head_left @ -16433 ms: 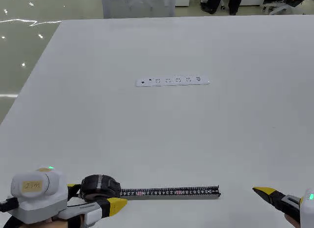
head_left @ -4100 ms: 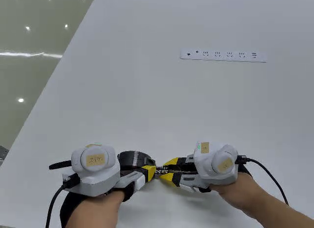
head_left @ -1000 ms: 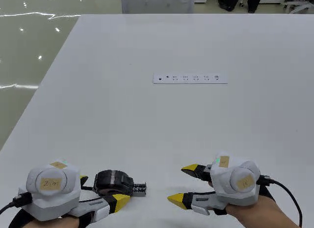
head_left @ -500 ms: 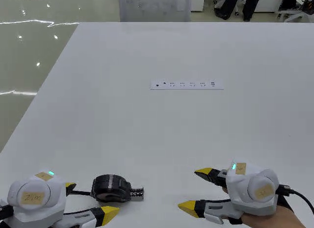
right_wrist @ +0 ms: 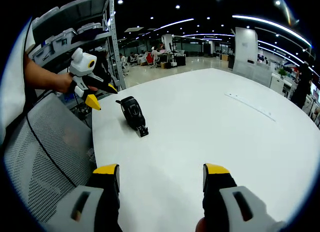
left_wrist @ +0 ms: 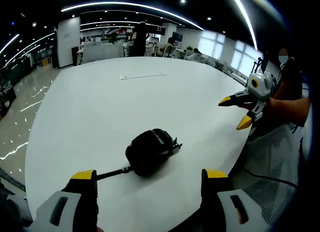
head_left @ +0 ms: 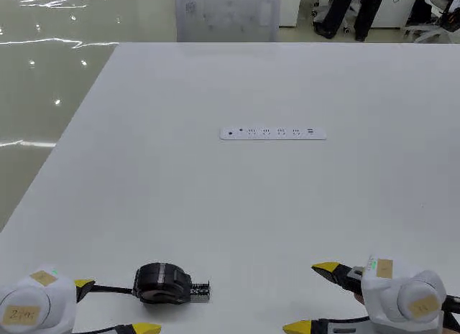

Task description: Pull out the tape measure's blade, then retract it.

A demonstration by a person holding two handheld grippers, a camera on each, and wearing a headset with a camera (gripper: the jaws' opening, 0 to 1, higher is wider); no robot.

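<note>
Both tools are off the work right now. The left gripper (head_left: 115,305) has its jaws spread wide and holds nothing, and the right gripper (head_left: 309,296) is just as wide and just as empty.

Between them, closer to the left one, sits the tape measure (head_left: 162,283) on the near edge of the white desk (head_left: 215,205), touching neither tool. The power strip (head_left: 272,133) lies well apart, further up the desk.

Its long axis runs side to side along the near edge. The mouth faces the right gripper, with a short stub of blade (head_left: 200,291) poking out and ending in the hook (left_wrist: 176,143). A thin black strap (head_left: 111,288) trails off the other end toward the left gripper.

Whether the case rests on its base or its flat side, I can't quite say from here.

It looks like a compact, rigid case with a dark, maybe rubbery shell, probably with some heft. On this smooth desk it would likely skate if the blade were tugged with the case unheld.

I'd put the left jaws across the two flanks of the case and the right jaws on that stub just behind the hook. The blade should be thin, springy and keen to snap home
</note>
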